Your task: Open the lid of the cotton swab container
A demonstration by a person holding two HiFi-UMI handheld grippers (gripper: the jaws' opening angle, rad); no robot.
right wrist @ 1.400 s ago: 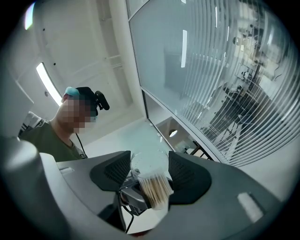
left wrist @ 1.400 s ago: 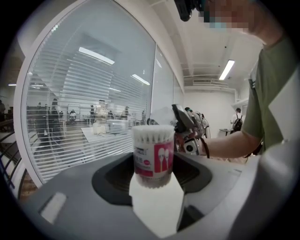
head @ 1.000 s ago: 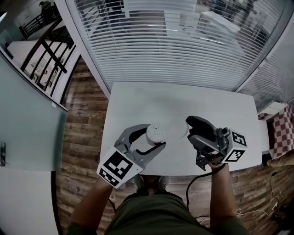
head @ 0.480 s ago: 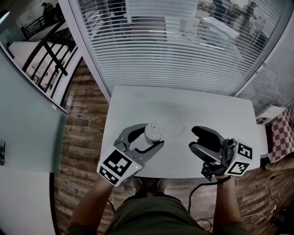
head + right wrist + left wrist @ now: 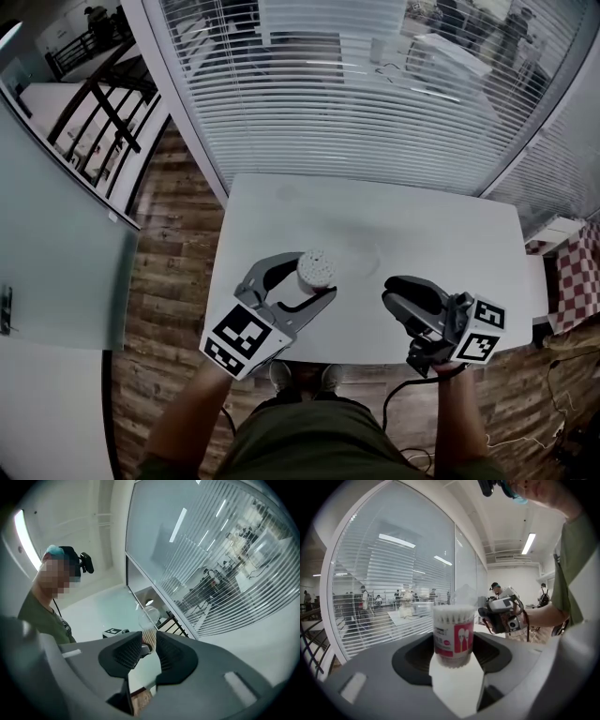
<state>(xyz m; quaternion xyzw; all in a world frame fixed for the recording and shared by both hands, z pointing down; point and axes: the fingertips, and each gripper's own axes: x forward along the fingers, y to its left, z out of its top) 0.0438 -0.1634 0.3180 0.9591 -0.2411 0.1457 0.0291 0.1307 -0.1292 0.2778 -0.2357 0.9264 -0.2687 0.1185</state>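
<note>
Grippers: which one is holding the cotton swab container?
The left gripper: its jaws clamp the cotton swab container. The right gripper stands apart; its jaws have just been closing, nothing between them.

A: "What lies around the white rectangular table (image 5: 309, 202)?"

B: "A brown wood-plank floor (image 5: 173, 234) shows from seven to ten o'clock and again at four. From eleven to two curves a glass wall hung with white horizontal slatted blinds (image 5: 347, 103)."

A: "And at the sides?"

B: "A pale frosted glass panel (image 5: 56, 244) fills nine o'clock, with a dark metal railing (image 5: 103, 108) at ten. A red-and-white chequered cloth (image 5: 574, 272) sits at three. In the left gripper view a long ceiling strip light (image 5: 528, 543) glows on a white ceiling (image 5: 506, 522)."
</note>
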